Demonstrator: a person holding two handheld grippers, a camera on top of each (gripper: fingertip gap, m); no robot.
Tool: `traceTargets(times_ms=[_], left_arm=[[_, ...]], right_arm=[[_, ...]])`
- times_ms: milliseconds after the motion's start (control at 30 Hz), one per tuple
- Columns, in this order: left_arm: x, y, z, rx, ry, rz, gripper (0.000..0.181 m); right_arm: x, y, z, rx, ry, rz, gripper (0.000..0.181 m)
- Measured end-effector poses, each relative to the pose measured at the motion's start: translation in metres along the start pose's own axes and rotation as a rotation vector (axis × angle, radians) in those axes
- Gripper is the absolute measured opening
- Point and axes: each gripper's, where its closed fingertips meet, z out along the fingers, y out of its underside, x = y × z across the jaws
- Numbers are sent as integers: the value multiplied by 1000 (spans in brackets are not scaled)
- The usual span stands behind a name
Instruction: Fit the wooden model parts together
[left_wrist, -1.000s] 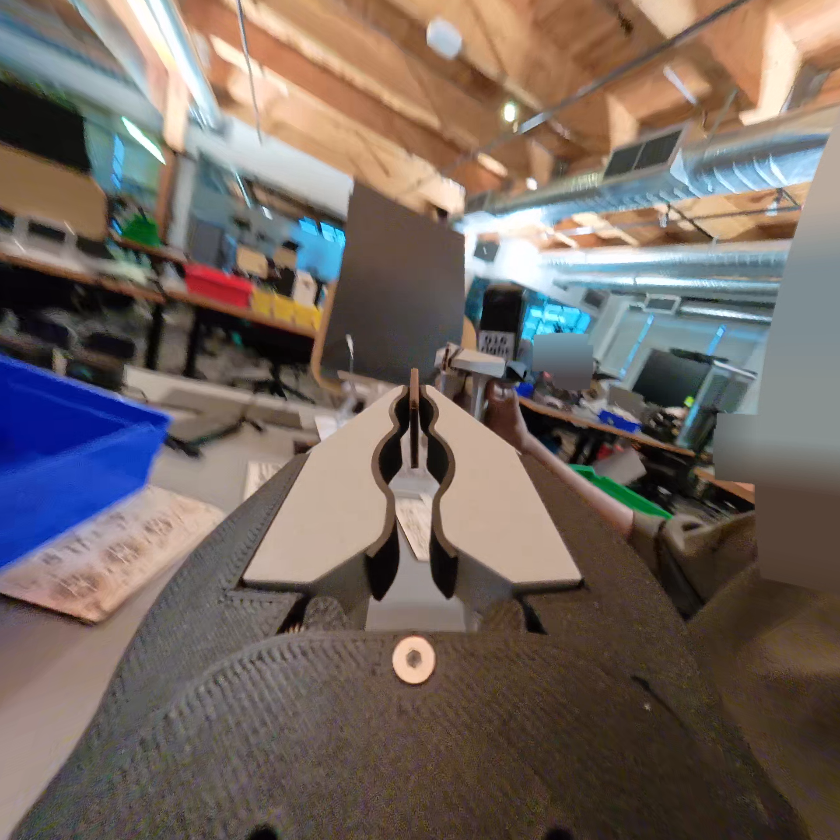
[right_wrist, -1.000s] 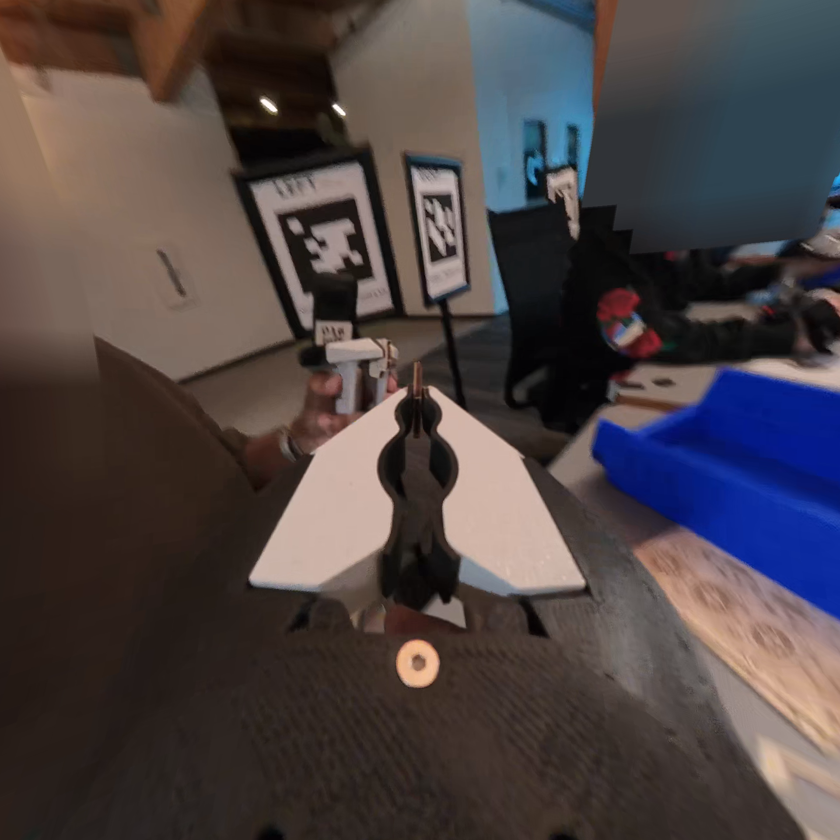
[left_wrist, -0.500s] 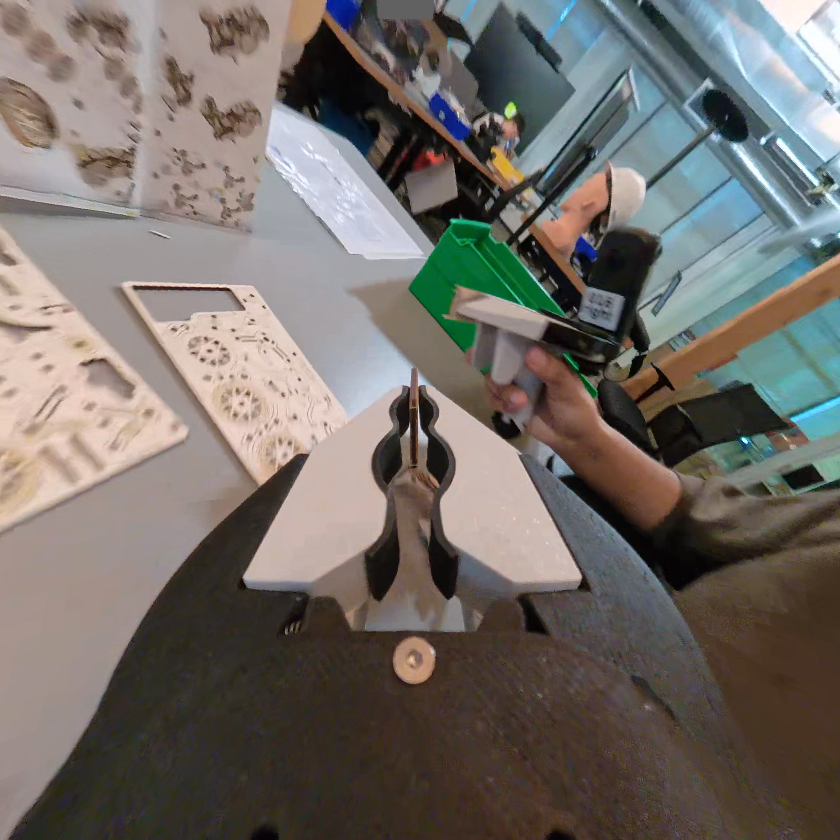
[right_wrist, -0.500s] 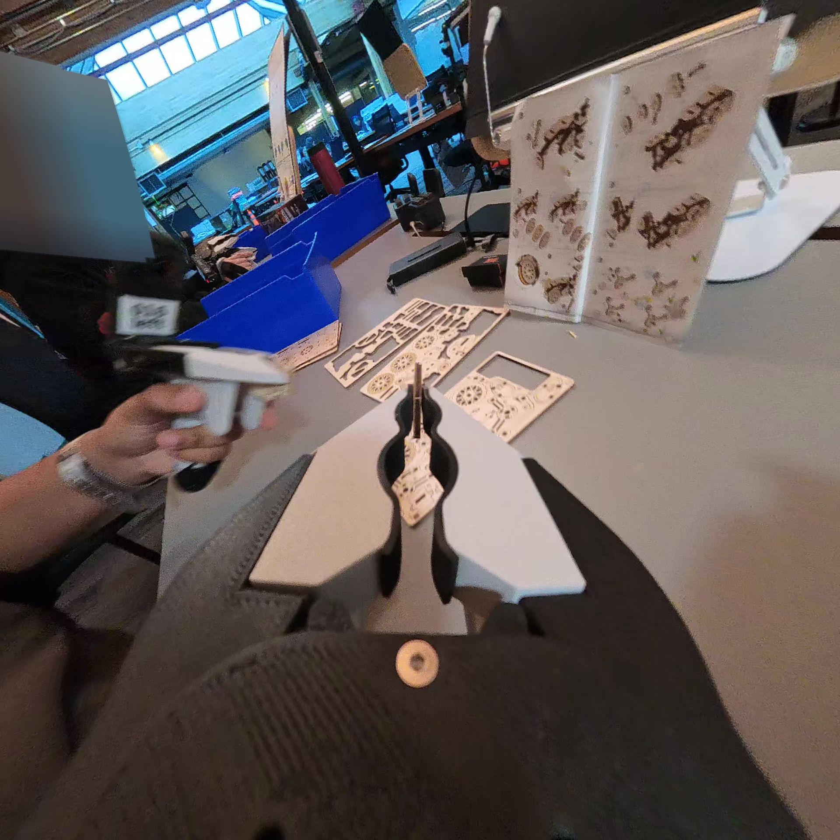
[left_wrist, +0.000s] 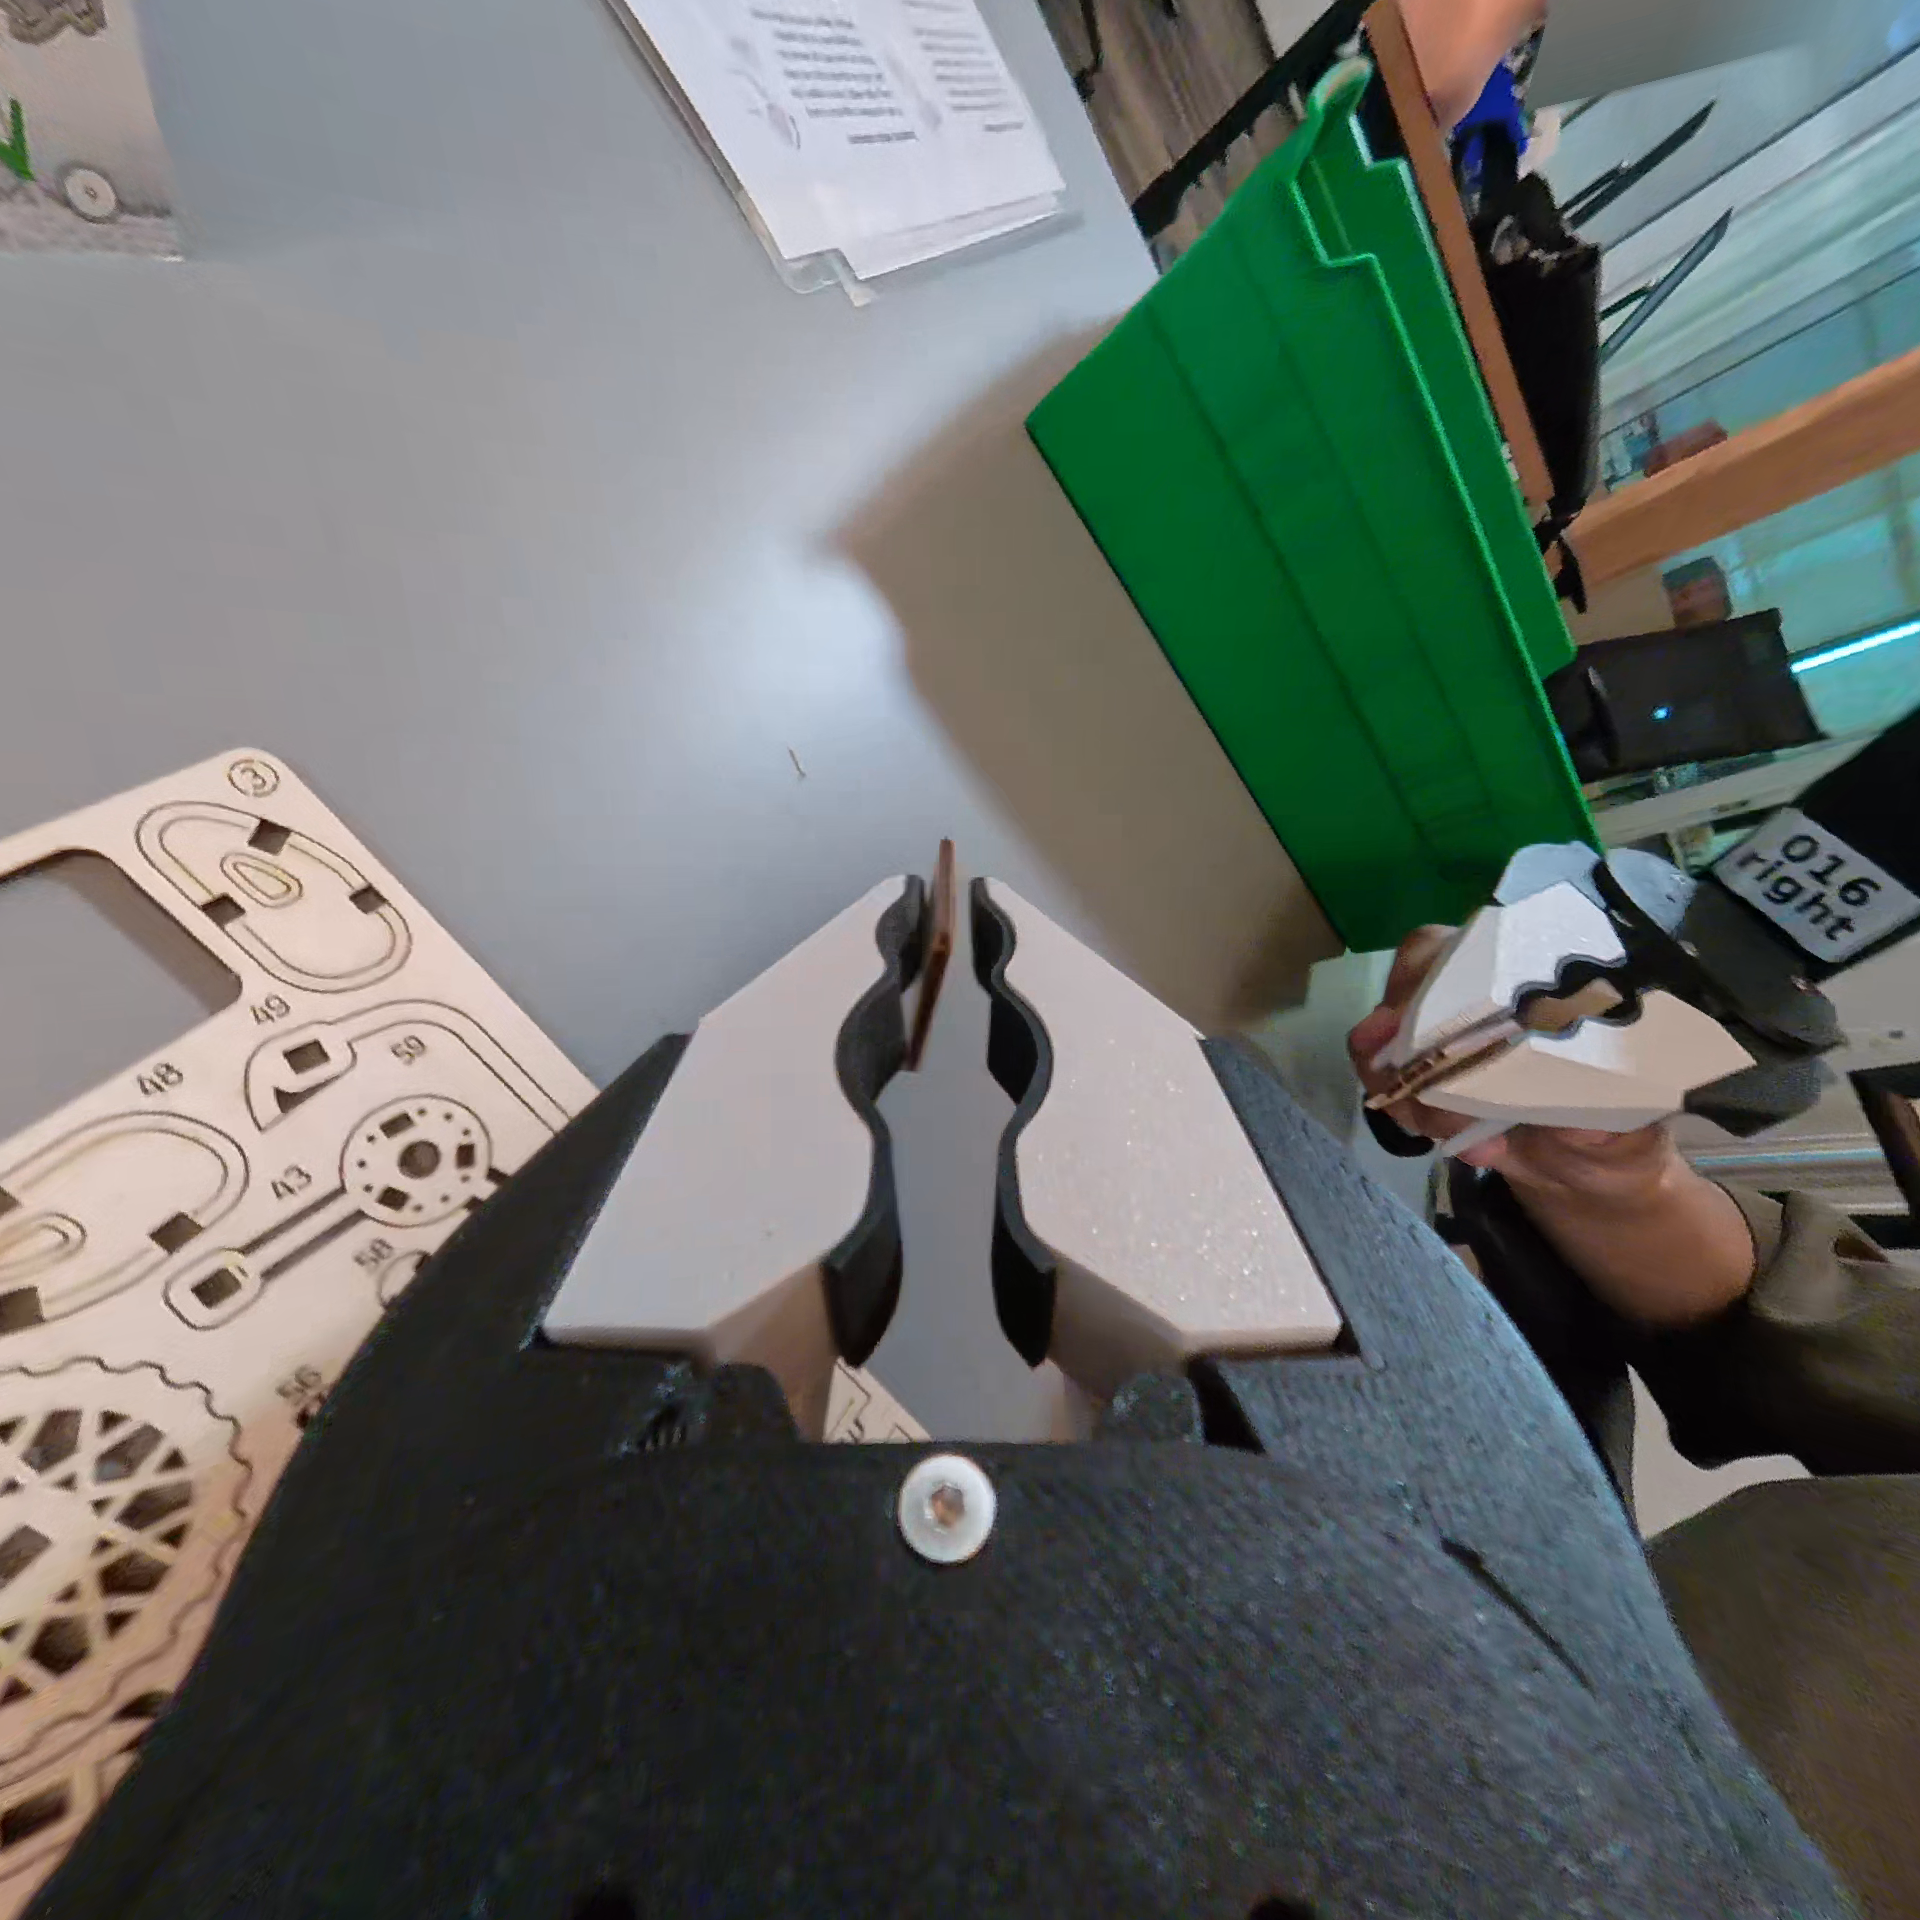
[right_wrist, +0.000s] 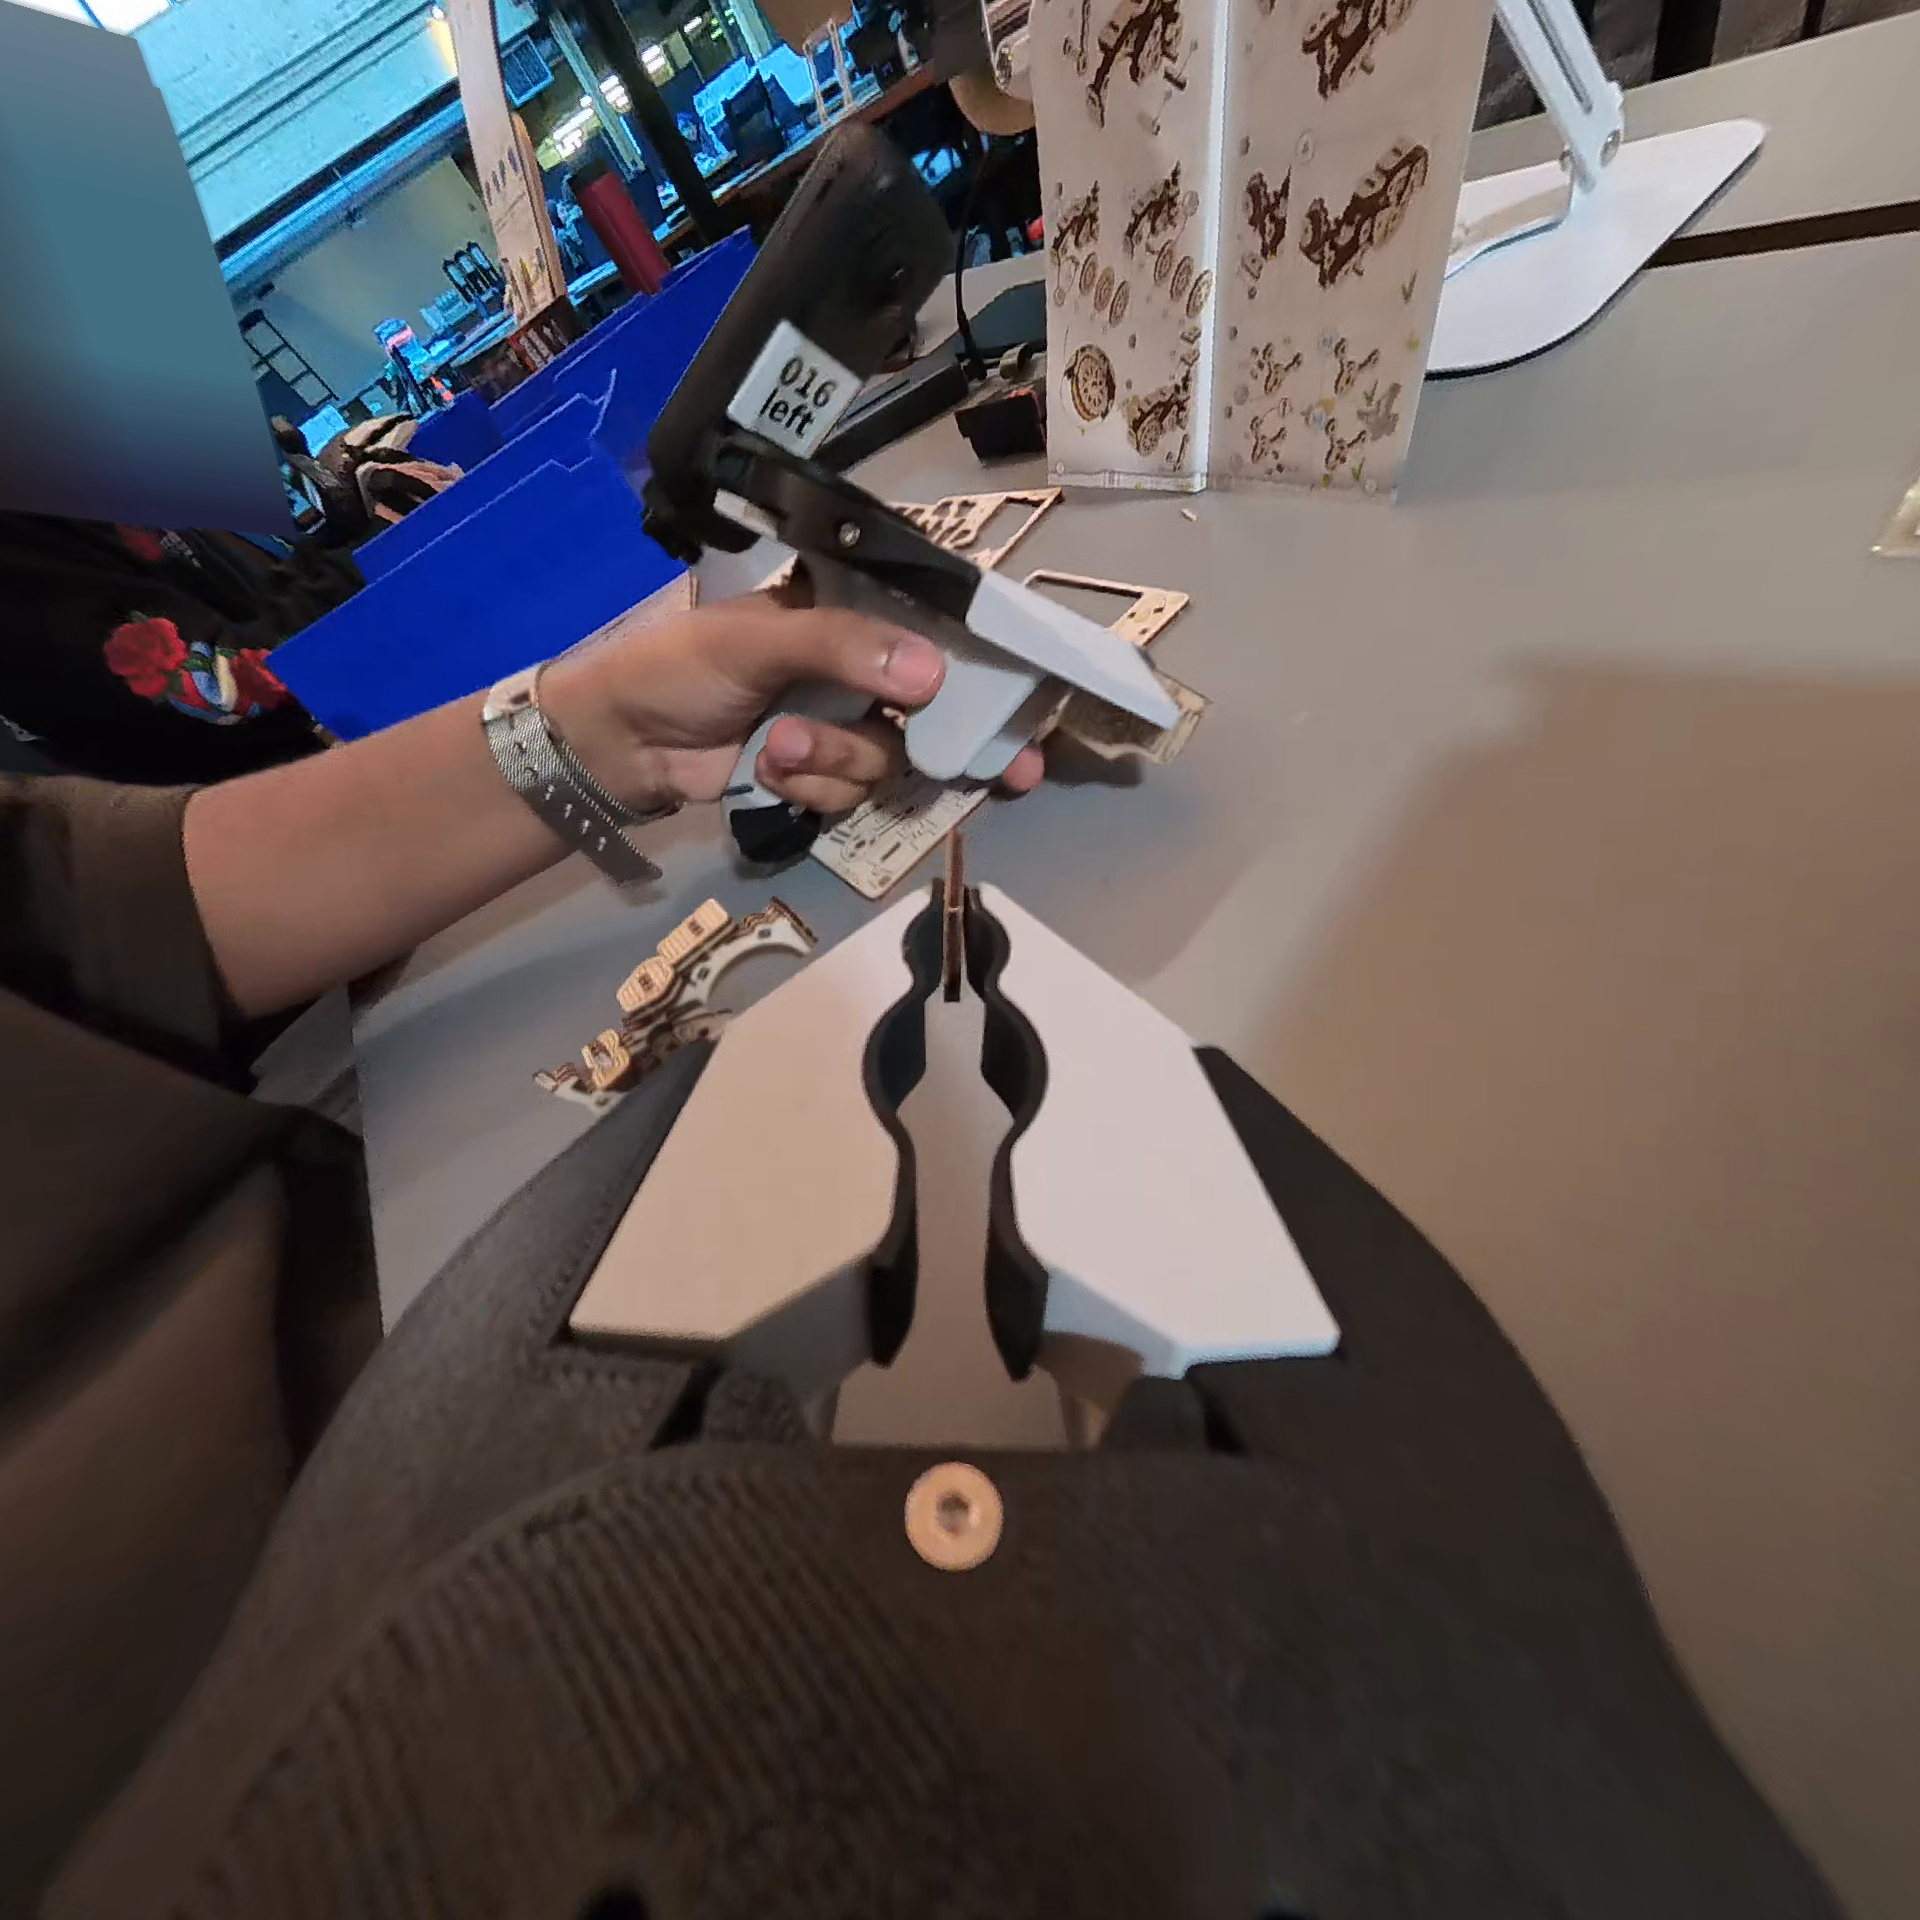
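My left gripper (left_wrist: 943, 883) hangs over the grey table (left_wrist: 520, 520) with its jaws a little apart. A thin brown wooden piece (left_wrist: 935, 945) leans on its left pad, and a gap shows to the right pad. My right gripper (right_wrist: 953, 899) is shut on another thin wooden piece (right_wrist: 953, 883), seen edge-on. It also shows in the left wrist view (left_wrist: 1397, 1081), holding a flat piece (left_wrist: 1413, 1065). The left gripper (right_wrist: 1164, 717) shows in the right wrist view above laser-cut wooden sheets (right_wrist: 904, 842). A partly built wooden model (right_wrist: 675, 987) lies on the table.
A wooden parts sheet (left_wrist: 208, 1039) lies at the left. A green bin (left_wrist: 1299, 520) stands at the right edge and papers in a sleeve (left_wrist: 862, 114) lie beyond. Blue bins (right_wrist: 499, 561), a standing instruction booklet (right_wrist: 1226, 239) and a white stand base (right_wrist: 1590, 229) are at the back. About 11 centimeters separates my left fingertips from my right.
Both grippers have swung down from facing the room to facing the table. The left jaws, shut on the piece before, now stand slightly apart. The right still grips its piece.
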Motion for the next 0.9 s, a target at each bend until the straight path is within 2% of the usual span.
traceTargets(times_ms=[133,233,333,433,533,700,800,900], left_arm=[[-10,-9,-6,30,-98,61,41],[-5,-28,-31,153,-155,145,46],[20,-33,-57,243,-115,234,44],[44,-9,-68,242,-19,283,36],[52,17,-76,260,55,314,27],[59,32,-86,275,208,225,25],[60,34,-93,279,240,242,26],[59,37,-107,301,253,244,26]], right_arm=[[0,8,-6,-24,20,-39,1],[3,12,-8,-29,10,-33,1],[8,10,-8,-16,10,-10,0],[5,10,-3,-17,4,-58,0],[-5,9,9,-17,-8,-85,0],[-30,-11,41,32,-69,-117,0],[-47,-21,61,38,-196,-55,0],[-60,-34,77,62,-365,100,1]])
